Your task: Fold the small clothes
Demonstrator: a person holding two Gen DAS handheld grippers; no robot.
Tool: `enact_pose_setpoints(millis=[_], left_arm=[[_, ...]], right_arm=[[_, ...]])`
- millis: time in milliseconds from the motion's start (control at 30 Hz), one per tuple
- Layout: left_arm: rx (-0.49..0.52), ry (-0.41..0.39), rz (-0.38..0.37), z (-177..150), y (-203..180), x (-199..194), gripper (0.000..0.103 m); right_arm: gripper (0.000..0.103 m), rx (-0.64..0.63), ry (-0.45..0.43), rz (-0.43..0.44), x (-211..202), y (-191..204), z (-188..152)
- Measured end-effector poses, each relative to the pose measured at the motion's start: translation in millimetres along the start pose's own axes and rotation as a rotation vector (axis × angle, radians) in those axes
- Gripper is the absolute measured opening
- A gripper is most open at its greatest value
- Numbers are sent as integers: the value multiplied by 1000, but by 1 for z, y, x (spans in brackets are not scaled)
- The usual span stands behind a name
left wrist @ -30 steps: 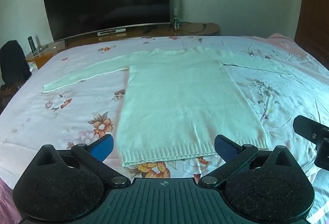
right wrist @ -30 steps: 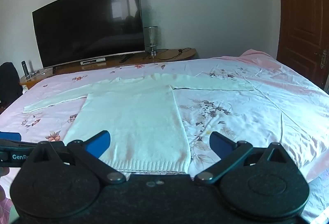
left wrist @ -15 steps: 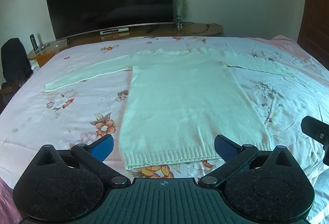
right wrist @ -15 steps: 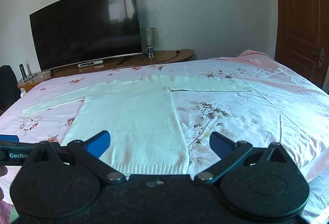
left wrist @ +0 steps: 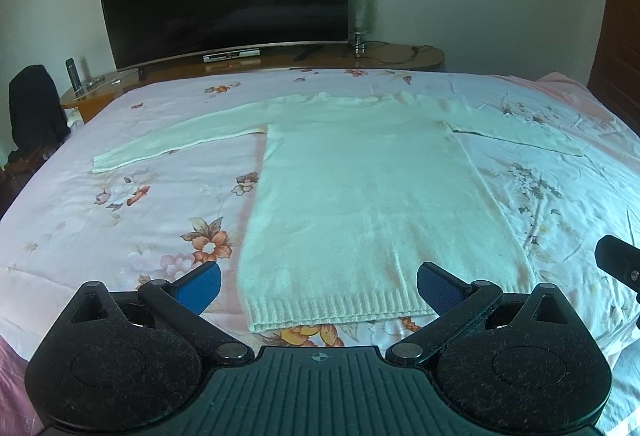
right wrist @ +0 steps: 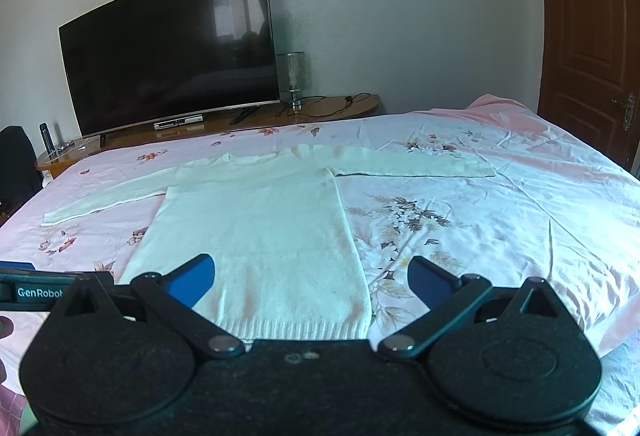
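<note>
Both cameras had lifted and drawn back slightly over the past second, so the pale cream knitted long-sleeved sweater (left wrist: 372, 203) sat a little lower in each frame.

It lay flat and face-up on the pink floral bedsheet (left wrist: 120, 220), filling the centre of the left view, sleeves spread toward the upper left and upper right, ribbed hem (left wrist: 340, 310) nearest the lens. The left gripper (left wrist: 319, 286) and right gripper (right wrist: 310, 276) both hung above the hem, blue pads spread wide, pinching nothing. The knit looked soft, light and floppy, likely to sag and stretch; hem corners or sleeve cuffs seemed the safest places to pinch.
</note>
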State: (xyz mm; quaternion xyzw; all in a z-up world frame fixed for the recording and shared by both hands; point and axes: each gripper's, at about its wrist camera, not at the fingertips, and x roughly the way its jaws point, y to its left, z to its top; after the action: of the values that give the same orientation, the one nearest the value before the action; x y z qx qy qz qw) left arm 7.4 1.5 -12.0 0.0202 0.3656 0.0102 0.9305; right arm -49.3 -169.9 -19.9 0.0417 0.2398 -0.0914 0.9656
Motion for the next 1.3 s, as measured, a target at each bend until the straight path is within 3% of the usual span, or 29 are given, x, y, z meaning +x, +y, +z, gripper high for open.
enact_pose_setpoints(millis=[1300], left_arm=[[0,7,20,1,2,15,103]], right_arm=[[103,-2,15,6,11,4,4]])
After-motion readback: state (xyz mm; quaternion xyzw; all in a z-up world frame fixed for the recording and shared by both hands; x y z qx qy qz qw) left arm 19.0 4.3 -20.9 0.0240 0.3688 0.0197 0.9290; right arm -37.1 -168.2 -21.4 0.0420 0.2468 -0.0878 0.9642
